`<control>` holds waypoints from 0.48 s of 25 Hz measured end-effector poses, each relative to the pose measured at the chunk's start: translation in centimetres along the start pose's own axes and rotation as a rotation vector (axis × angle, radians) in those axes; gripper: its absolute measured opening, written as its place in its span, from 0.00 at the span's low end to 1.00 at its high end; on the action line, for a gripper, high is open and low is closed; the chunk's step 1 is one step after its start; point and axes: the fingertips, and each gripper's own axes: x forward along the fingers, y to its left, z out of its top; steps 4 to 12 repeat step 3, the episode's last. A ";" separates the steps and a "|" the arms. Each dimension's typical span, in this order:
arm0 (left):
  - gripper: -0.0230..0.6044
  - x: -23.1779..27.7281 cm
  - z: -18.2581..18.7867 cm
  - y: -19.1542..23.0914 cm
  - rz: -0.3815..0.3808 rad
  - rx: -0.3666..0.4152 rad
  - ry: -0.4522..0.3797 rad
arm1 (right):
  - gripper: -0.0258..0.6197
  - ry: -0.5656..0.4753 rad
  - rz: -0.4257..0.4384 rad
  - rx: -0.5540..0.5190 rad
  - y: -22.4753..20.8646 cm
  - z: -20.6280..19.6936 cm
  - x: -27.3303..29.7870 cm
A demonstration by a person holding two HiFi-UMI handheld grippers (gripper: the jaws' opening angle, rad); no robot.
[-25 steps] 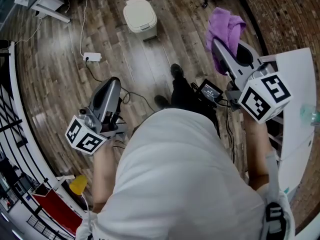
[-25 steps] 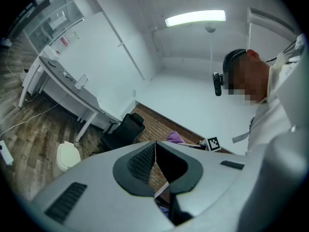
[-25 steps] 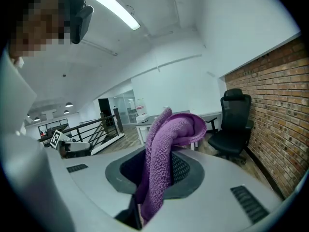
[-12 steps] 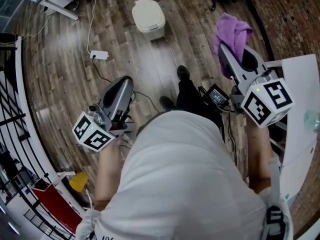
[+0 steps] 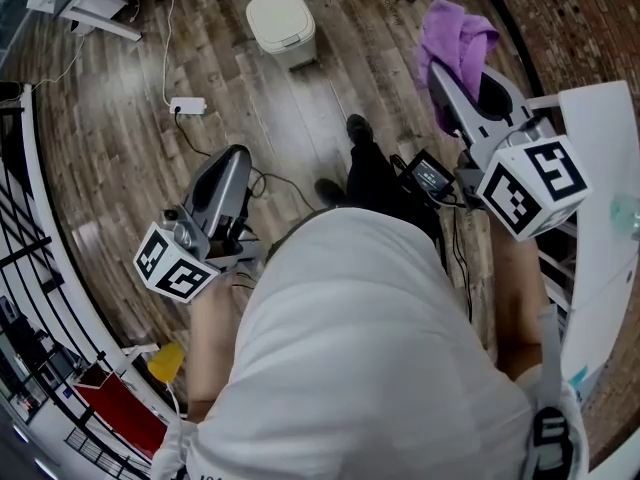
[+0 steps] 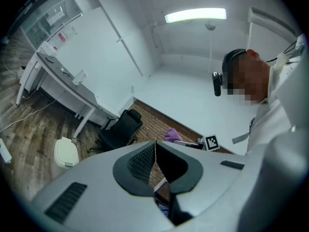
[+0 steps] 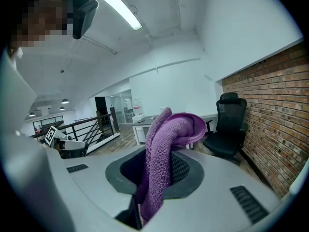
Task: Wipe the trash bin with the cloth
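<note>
A small cream trash bin (image 5: 281, 24) with its lid down stands on the wood floor ahead of me, also small at the lower left of the left gripper view (image 6: 64, 152). My right gripper (image 5: 447, 80) is held up at the right, shut on a purple cloth (image 5: 456, 48) that drapes over its jaws (image 7: 164, 153). My left gripper (image 5: 229, 168) is at the left, lower and nearer me, shut with nothing between its jaws (image 6: 155, 154). Both grippers are well short of the bin.
A white power strip (image 5: 186, 106) and its cable lie on the floor left of the bin. A black railing (image 5: 30, 238) runs down the left side. A white desk (image 5: 600, 208) is at my right, a black office chair (image 7: 228, 124) by a brick wall.
The view has shifted slightly as I move; the bin sits a little further left in the head view. Both grippers keep their holds and relative places.
</note>
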 end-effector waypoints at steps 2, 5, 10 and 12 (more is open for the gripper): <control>0.05 0.1 -0.1 -0.2 -0.004 0.001 0.002 | 0.16 -0.002 -0.003 -0.004 0.0 0.0 -0.3; 0.05 0.1 -0.1 -0.3 -0.006 0.002 0.003 | 0.16 -0.002 -0.005 -0.007 0.0 0.0 -0.4; 0.05 0.1 -0.1 -0.3 -0.006 0.002 0.003 | 0.16 -0.002 -0.005 -0.007 0.0 0.0 -0.4; 0.05 0.1 -0.1 -0.3 -0.006 0.002 0.003 | 0.16 -0.002 -0.005 -0.007 0.0 0.0 -0.4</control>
